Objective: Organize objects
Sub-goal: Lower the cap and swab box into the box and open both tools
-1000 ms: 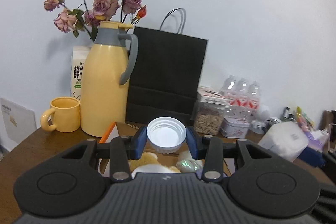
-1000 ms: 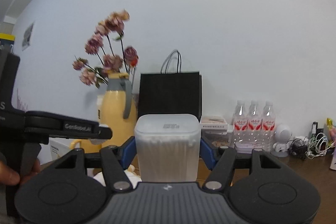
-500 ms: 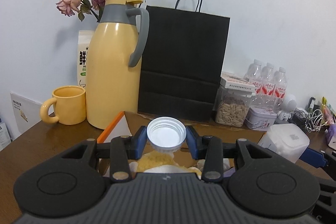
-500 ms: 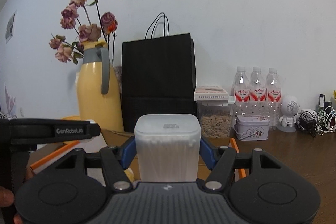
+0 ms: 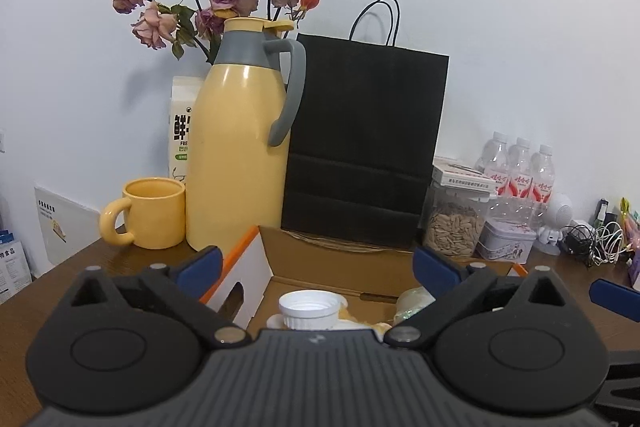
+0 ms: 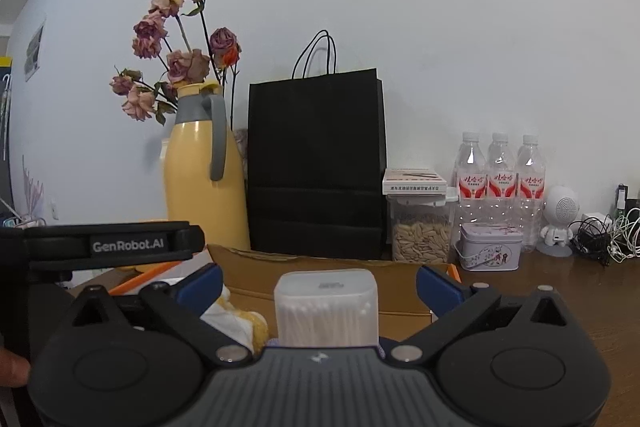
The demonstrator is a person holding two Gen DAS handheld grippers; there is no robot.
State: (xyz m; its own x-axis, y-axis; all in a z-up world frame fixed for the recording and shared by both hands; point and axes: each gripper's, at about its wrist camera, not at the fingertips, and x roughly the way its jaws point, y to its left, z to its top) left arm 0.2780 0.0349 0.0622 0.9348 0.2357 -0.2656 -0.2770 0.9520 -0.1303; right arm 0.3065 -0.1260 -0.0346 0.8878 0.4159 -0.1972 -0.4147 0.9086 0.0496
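Left gripper opening wide, pads clear of the white cap lying in the cardboard box. Right gripper opening too, swab container standing free in the box. Thermos and black bag stand behind.

the left tool is showing a ribbed dark grey housing, flanked by two matte black round covers with black linkage arms and silver screw heads. blue pads are tipping its fingers. the right tool is wearing the same build and colours. left of the right tool, a black bar is carrying white "genrobot.ai" lettering.
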